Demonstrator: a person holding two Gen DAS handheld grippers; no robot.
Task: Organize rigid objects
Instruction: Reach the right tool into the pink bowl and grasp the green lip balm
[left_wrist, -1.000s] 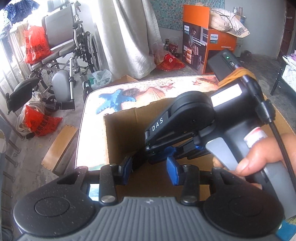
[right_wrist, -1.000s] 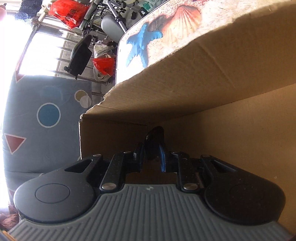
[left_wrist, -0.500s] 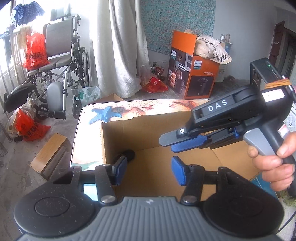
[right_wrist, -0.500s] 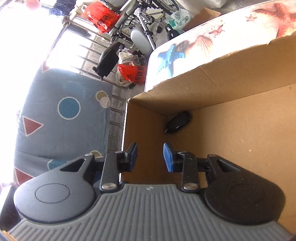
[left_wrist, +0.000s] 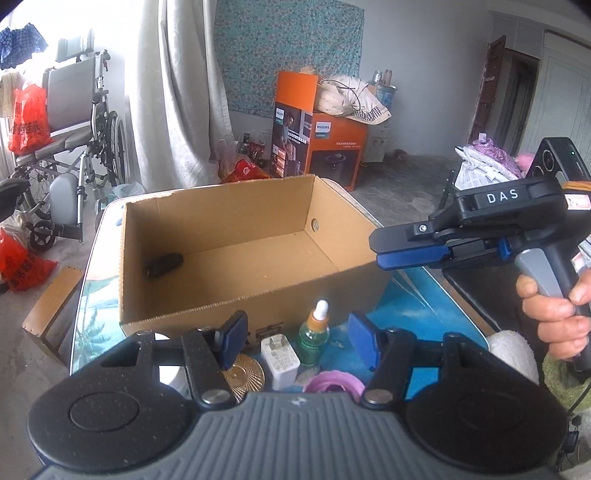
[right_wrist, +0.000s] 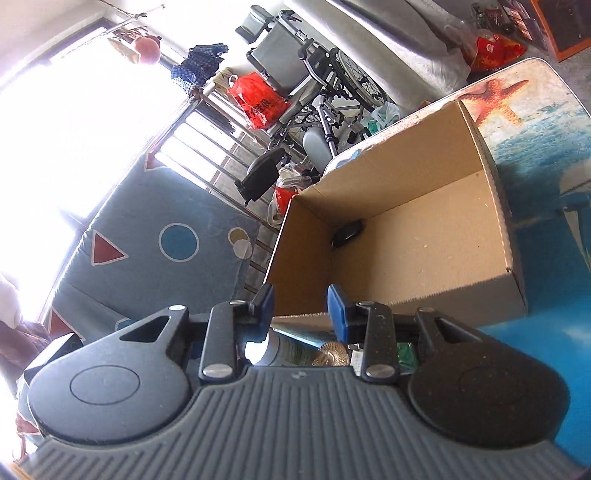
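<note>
An open cardboard box (left_wrist: 184, 306) (right_wrist: 303, 251) stands on the sea-print table (left_wrist: 413, 302). A black mouse-like object (left_wrist: 162, 264) (right_wrist: 347, 232) lies alone in its far left corner. In front of the box sit a green dropper bottle (left_wrist: 314, 332), a white charger plug (left_wrist: 279, 356), a gold disc (left_wrist: 243, 374) and a pink ring (left_wrist: 332, 384). My left gripper (left_wrist: 297, 339) hovers over these, jaws opening, gripping nothing. My right gripper (right_wrist: 301, 306) (left_wrist: 384, 249), held by a hand (left_wrist: 557, 314), hangs slightly open and empty beside the box's near right corner.
A wheelchair (left_wrist: 74, 147) with red bags (left_wrist: 27, 118) stands left of the table by a curtain. An orange appliance carton (left_wrist: 317, 140) sits on the floor behind. A blue padded mat (right_wrist: 166, 251) leans beyond the box. A wooden board (left_wrist: 51, 310) lies on the floor.
Both grippers drew back out of the box and rose. The right one let go of the black object, which stays in the corner. The left jaws widened; the small items came into view.
</note>
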